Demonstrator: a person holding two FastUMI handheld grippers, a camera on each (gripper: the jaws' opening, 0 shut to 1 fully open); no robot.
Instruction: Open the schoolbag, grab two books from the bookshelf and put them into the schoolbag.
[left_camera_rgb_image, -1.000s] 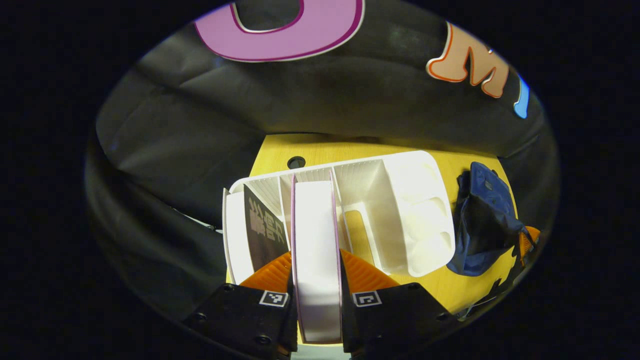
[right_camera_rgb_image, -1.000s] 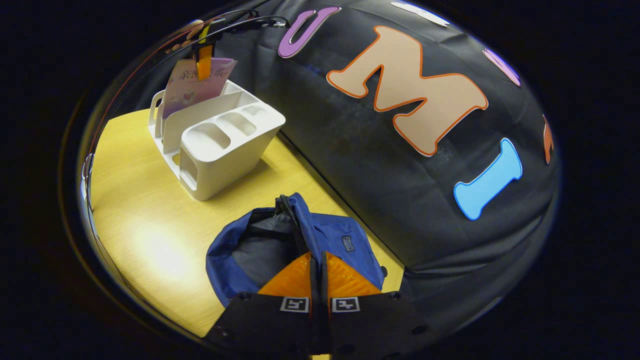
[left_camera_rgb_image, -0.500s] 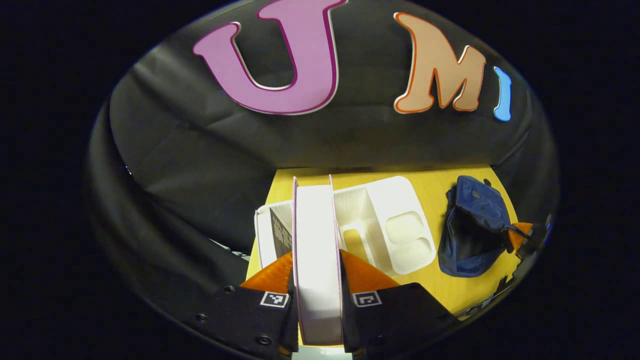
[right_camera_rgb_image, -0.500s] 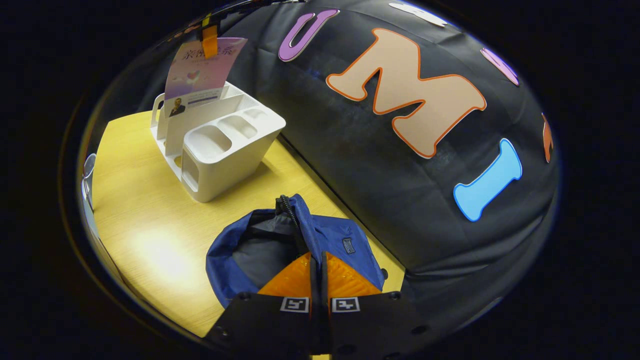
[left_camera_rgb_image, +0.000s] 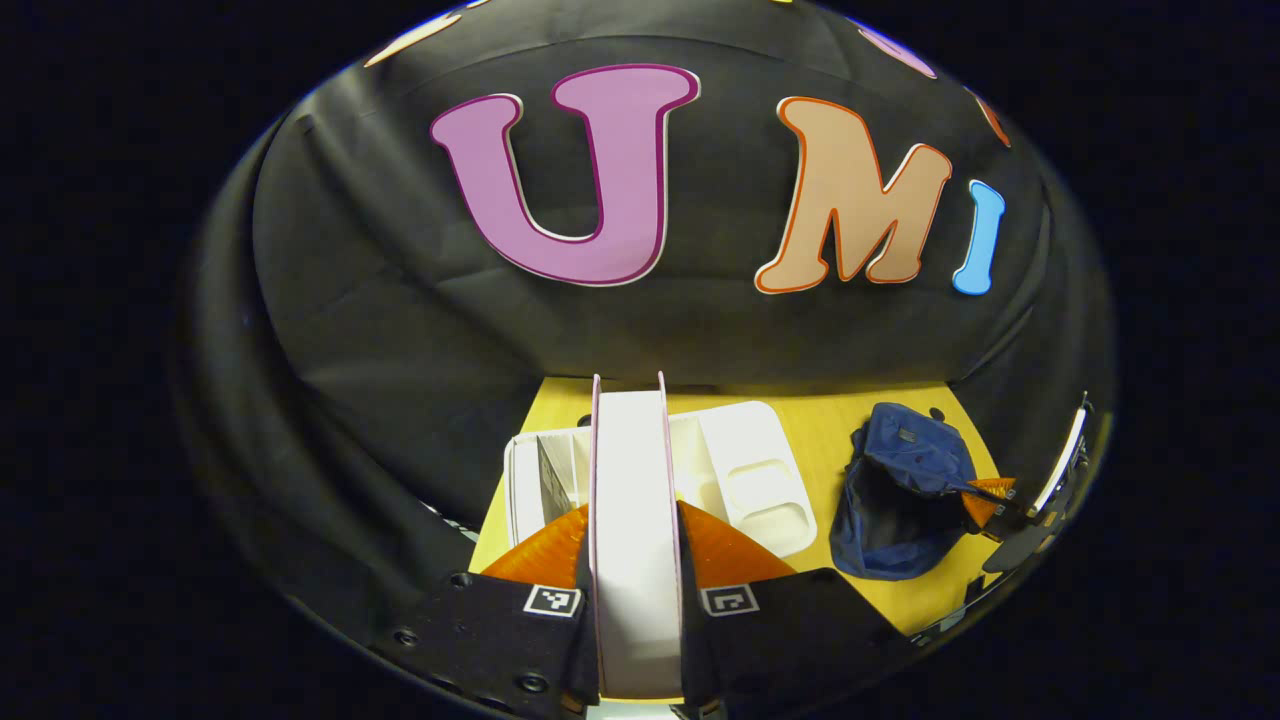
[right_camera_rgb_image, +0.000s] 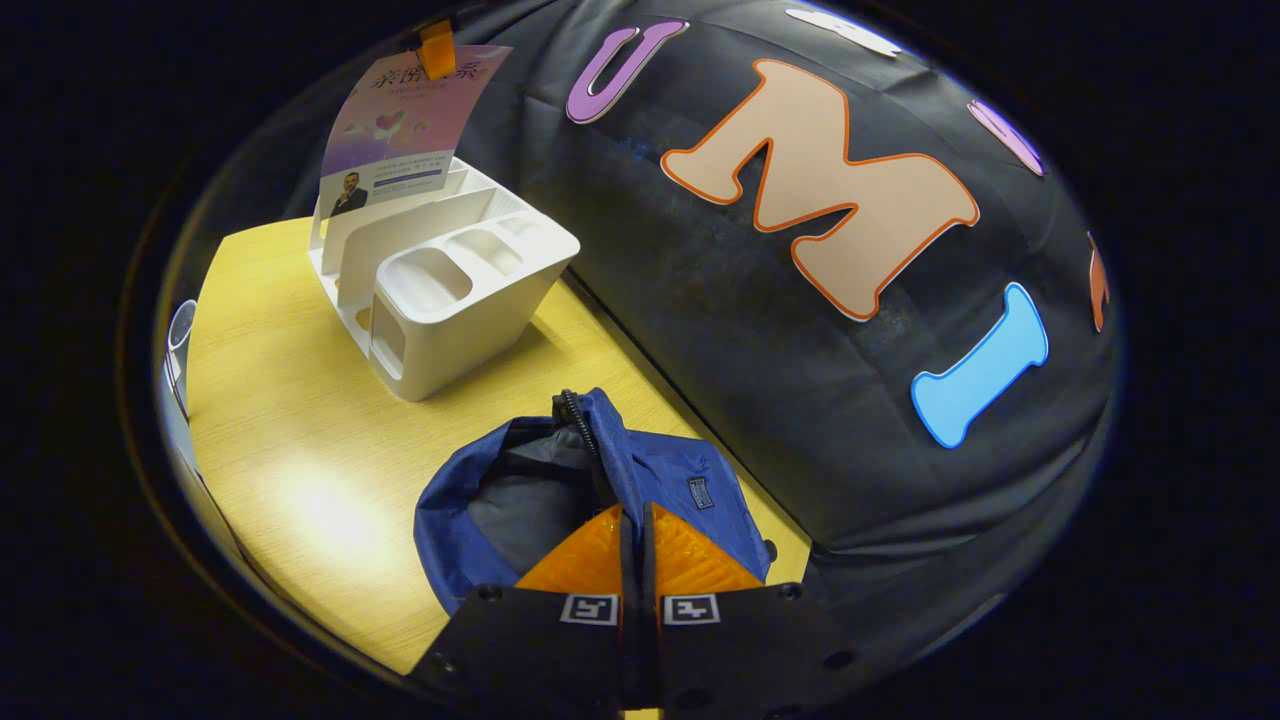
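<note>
a black cloth wall closes the booth behind a yellow wood-grain bench (right_camera_rgb_image: 300, 420), on which a white bookshelf (right_camera_rgb_image: 450, 290) stands toward the far end and a blue schoolbag (right_camera_rgb_image: 640, 470) sits nearer, its mouth open on a grey lining; the left hand-held gripper (left_camera_rgb_image: 635, 540) is clamped on the top edge of a book (left_camera_rgb_image: 632, 520), one finger on each cover, and in the right gripper view the book (right_camera_rgb_image: 395, 130) hangs from that gripper above the bookshelf, its lower edge looking about level with the dividers, so whether it is quite free is hard to say; a second, dark-covered book (left_camera_rgb_image: 555, 478) leans in the slot beside it; the right hand-held gripper (right_camera_rgb_image: 634, 545) is closed on the schoolbag's rim by the zip, holding the mouth up; judging by the thick white page block and the bend in the front cover, the book is a soft-cover of fair weight, stiff enough across the spine but glossy and prone to swing or slip from a one-edge pinch, so a firm hold mid-edge suits it; the bag is limp cloth and would likely sag shut if let go.
</note>
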